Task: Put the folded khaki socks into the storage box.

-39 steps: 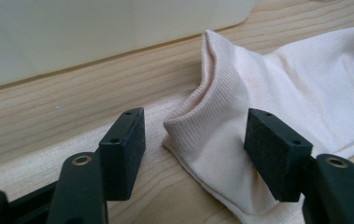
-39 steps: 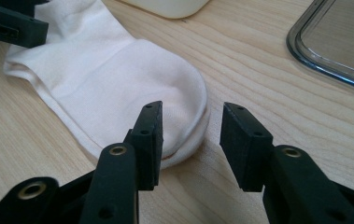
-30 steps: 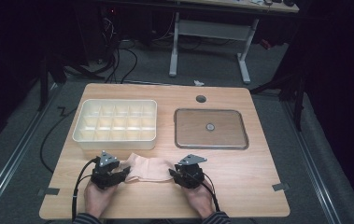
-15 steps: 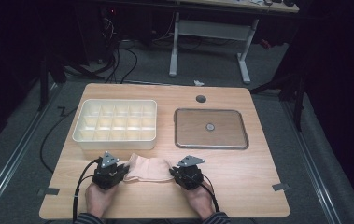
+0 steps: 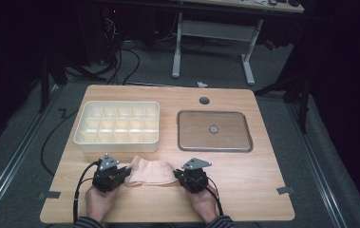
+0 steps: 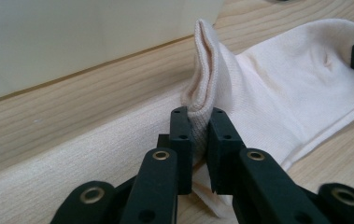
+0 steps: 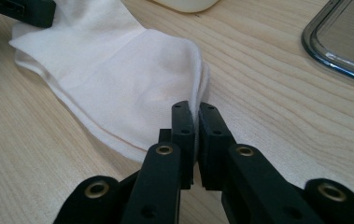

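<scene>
A pale pink sock (image 5: pixel 150 171) lies flat on the wooden worktop (image 5: pixel 244 180), near the front edge and between the person's two hands. The left hand-held gripper (image 5: pixel 120 175) has its jaws pinched on the sock's left end; in the left gripper view that end (image 6: pixel 207 93) bunches up into a raised fold between the black jaws. The right hand-held gripper (image 5: pixel 178 175) has its jaws nipped tight on the sock's right end, and in the right gripper view the fabric edge (image 7: pixel 194 93) runs straight into the narrow gap between them. The sock stretches between both grips and rests on the wood.

Just behind the sock sits a cream divided tray (image 5: pixel 85 137), close to the sock's far edge but not touching it as far as the high view shows. To the right of the tray lies a flat metal tray (image 5: pixel 187 142) with a small knob at its middle, apart from the sock.
</scene>
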### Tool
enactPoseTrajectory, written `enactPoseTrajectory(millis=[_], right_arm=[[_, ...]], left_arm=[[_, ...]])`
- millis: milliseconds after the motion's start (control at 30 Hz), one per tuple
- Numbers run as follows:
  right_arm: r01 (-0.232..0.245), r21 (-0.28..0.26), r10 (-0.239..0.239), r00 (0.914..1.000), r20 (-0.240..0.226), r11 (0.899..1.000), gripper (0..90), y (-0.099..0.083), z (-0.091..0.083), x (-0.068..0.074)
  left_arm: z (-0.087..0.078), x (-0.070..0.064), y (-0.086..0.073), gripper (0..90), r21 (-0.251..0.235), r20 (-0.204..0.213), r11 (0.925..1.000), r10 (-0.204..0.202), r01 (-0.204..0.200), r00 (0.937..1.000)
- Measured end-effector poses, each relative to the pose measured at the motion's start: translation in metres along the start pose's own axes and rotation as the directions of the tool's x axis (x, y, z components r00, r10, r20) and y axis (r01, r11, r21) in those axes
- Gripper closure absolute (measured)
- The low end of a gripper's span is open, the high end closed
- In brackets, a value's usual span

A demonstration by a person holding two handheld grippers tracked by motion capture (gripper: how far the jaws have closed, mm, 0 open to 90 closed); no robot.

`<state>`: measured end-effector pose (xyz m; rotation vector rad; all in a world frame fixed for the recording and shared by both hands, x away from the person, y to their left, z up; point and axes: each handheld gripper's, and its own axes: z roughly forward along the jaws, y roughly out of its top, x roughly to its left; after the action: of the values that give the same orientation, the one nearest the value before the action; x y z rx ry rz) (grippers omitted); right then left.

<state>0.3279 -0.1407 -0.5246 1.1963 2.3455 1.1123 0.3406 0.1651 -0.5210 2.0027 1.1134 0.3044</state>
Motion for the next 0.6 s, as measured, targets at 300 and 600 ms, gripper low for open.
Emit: enactPoseTrajectory(millis=[300, 600], right_arm=[[0.006, -0.013, -0.006, 1.0000, 0.005, 1.000, 86.5, 0.001, -0.010, -0.005], [-0.011, -0.019, 0.011, 0.9997, 0.022, 1.000, 86.5, -0.002, -0.022, -0.014]], left_arm=[[-0.003, -0.008, 0.007, 82.4, -0.017, 0.020, 0.9997, 0.015, -0.015, 0.9997], [-0.001, -0.019, 0.015, 82.4, -0.022, 0.048, 0.9994, 0.028, -0.027, 0.9984]])
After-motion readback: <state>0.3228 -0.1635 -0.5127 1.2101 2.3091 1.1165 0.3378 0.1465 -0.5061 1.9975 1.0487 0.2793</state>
